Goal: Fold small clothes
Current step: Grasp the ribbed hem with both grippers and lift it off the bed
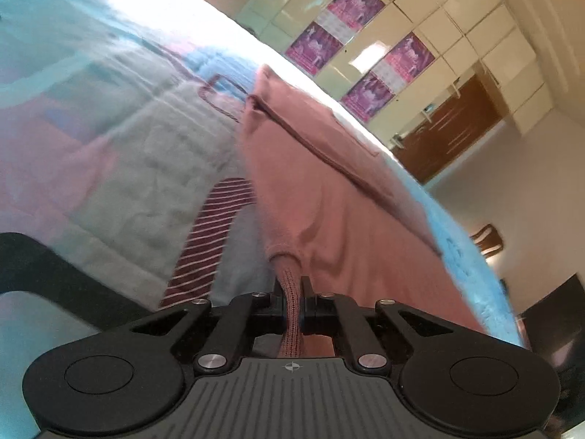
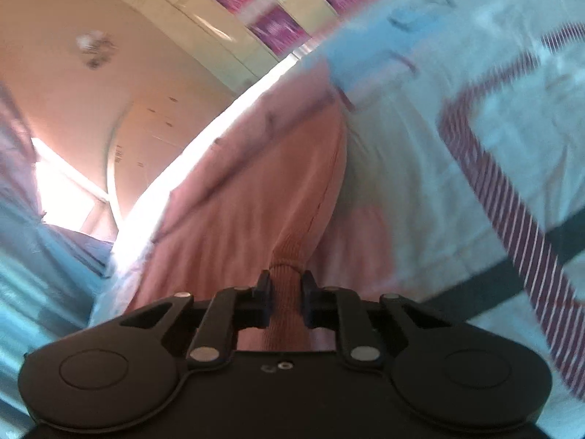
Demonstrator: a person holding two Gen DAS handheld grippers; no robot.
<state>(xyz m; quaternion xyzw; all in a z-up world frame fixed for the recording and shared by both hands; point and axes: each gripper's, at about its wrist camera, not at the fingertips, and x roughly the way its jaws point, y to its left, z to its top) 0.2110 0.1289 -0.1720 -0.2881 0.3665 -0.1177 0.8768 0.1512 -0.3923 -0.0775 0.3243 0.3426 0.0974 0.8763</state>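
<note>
A small pink garment [image 1: 329, 190] lies stretched over a patterned bedspread [image 1: 120, 139]. My left gripper [image 1: 291, 298] is shut on a ribbed pink edge of the garment, which bunches between the jaws. In the right wrist view the same pink garment [image 2: 241, 201] runs away from my right gripper [image 2: 286, 292], which is shut on another ribbed edge of it. The cloth looks pulled taut between the two grips. Both views are tilted and blurred.
The bedspread [image 2: 457, 91] has pale blue, grey and pink patches and maroon striped bands [image 1: 208, 237]. A wall of cream cupboards with pink posters [image 1: 351, 3] and a brown door [image 1: 449, 124] stand beyond the bed. A bright window [image 2: 62, 190] is at the left.
</note>
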